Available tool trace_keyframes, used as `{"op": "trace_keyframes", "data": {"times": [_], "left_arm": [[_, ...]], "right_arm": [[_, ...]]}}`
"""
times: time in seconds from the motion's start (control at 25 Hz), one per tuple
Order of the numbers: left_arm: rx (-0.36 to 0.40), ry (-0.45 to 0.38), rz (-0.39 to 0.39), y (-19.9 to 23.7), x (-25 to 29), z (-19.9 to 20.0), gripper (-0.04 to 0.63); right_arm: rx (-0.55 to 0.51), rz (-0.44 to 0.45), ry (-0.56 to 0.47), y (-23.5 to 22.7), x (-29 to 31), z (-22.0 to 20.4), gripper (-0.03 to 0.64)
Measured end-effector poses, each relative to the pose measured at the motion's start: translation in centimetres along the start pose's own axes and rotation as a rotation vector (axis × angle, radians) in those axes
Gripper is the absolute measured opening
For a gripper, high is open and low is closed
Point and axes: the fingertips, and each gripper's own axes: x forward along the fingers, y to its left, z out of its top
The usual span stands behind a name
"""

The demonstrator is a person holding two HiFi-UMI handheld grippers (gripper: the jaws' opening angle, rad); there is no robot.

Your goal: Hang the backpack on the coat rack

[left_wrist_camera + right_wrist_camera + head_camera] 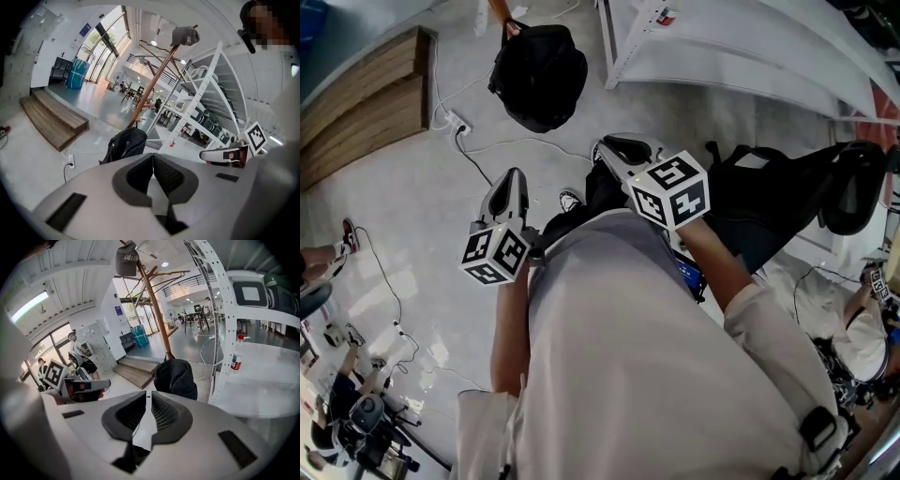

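Note:
The black backpack lies slumped on the floor at the foot of the wooden coat rack, which bears a grey cap on top. It also shows ahead in the left gripper view, backpack, and in the right gripper view, backpack, beside the rack trunk. My left gripper is held in the air well short of the backpack, its jaws shut and empty. My right gripper hovers beside it, jaws all but together with nothing between them.
A white metal shelf unit stands right of the backpack, with a bottle on one shelf. A low wooden platform lies to the left, with a power strip and cables on the floor. A black office chair is at my right.

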Motion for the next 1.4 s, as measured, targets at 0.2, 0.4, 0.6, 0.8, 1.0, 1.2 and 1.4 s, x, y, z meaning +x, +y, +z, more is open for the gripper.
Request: {"op": "trace_keyframes", "data": {"times": [0.2,0.4,0.6,0.8,1.0,1.2,1.4], "left_arm": [[0.032,-0.026,-0.004,-1.3,-1.4,1.8,0.008],[0.101,-0.065,-0.006,-2.0,-3.0,4.1,0.006],[0.152,-0.122,0.007,-2.1,-5.6,6.2,0.006],[0.162,-0.174,0.009,-3.1,-6.7,7.7,0.006],[0.181,-0.189,0.018,-3.6,-7.5,8.0,0.006],[0.193,-0.176,0.007,-4.8,-7.8,7.3,0.006],[0.181,-0.161,0.019,-5.0,-7.7,7.0,0.006]], "right_arm": [[-0.022,0.015,-0.038,2.1,-1.2,1.3,0.043],[-0.069,0.007,-0.093,4.0,-1.9,3.1,0.044],[-0.058,0.014,-0.160,6.0,-2.9,4.3,0.043],[-0.065,0.007,-0.228,6.4,-5.0,5.5,0.009],[-0.077,-0.004,-0.253,6.8,-6.2,6.0,0.009],[-0.072,-0.029,-0.251,7.0,-7.5,5.5,0.009],[-0.076,-0.038,-0.231,6.9,-7.7,5.7,0.009]]}}
